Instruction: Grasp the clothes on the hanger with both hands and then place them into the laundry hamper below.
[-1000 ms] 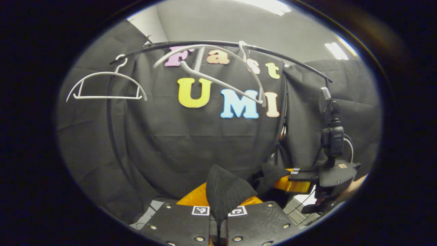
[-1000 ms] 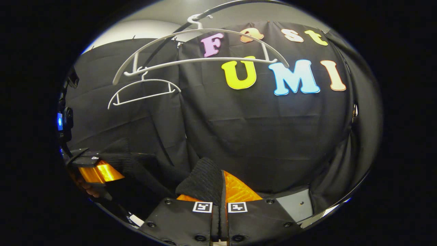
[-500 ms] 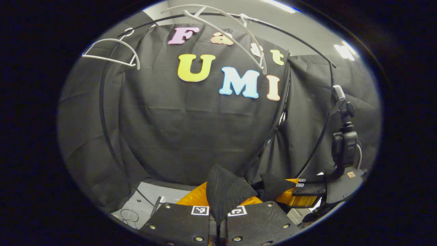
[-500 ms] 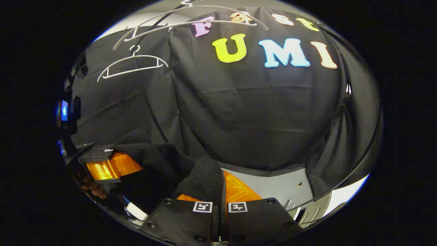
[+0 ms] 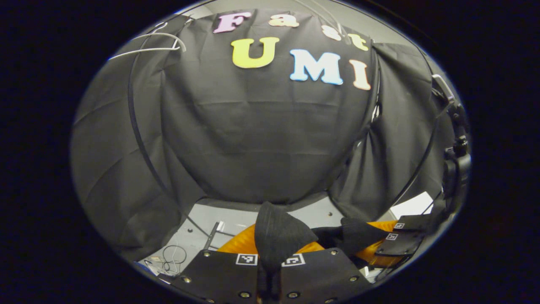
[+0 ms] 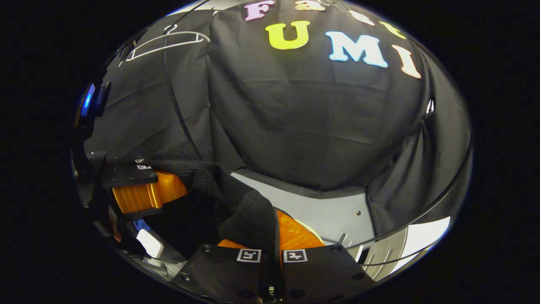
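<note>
A black knit garment (image 5: 276, 234) is pinched between the fingers of my left gripper (image 5: 270, 264), which is shut on it; a fold sticks up above the jaws. The cloth runs right to my right gripper (image 5: 396, 242), also shut on it. In the right gripper view the same black garment (image 6: 249, 215) bunches over my right gripper (image 6: 272, 253) and stretches left to the left gripper (image 6: 143, 188). A white hanger (image 5: 147, 44) hangs bare on the black rail at upper left, also seen as a white hanger (image 6: 166, 42).
A curved black rail post (image 5: 137, 126) runs down the left side. Grey floor (image 5: 236, 219) lies below, with loose wires (image 5: 173, 255) on it. A grey floor plate (image 6: 325, 211) and a pale curved rim (image 6: 405, 249) lie at lower right.
Both grippers have gone down with the garment held between them. The hangers and rail have slid up to the top of the views, and more floor shows below.
</note>
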